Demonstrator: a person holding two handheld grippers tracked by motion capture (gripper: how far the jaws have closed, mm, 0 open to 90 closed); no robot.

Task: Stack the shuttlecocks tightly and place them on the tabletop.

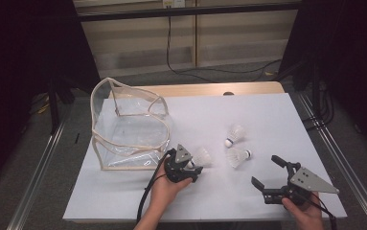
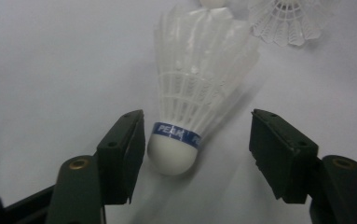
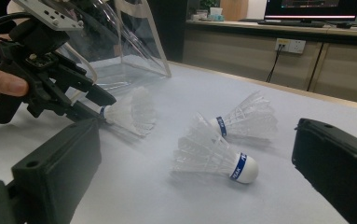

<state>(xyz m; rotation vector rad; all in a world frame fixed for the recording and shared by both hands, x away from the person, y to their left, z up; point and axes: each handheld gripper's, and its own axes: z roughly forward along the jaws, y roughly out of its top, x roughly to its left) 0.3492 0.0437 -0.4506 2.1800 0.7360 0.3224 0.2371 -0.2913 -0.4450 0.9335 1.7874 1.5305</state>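
A white feather shuttlecock (image 1: 202,155) with a blue band on its cork lies on the white table sheet (image 1: 219,201). My left gripper (image 1: 194,167) stands around its cork end. In the left gripper view the cork (image 2: 171,151) sits beside the left pad, and the right pad stands clear of it. Two more shuttlecocks (image 1: 235,134) (image 1: 238,156) lie to the right, cork ends pointing opposite ways. My right gripper (image 1: 266,171) rests near the front right edge, jaws wide with nothing between them, facing the nearer shuttlecock (image 3: 211,154).
A clear plastic bag (image 1: 128,124) with beige trim stands open at the table's left, just behind the left hand. Metal rails run along both sides of the table. A wooden edge and cables lie beyond the far side.
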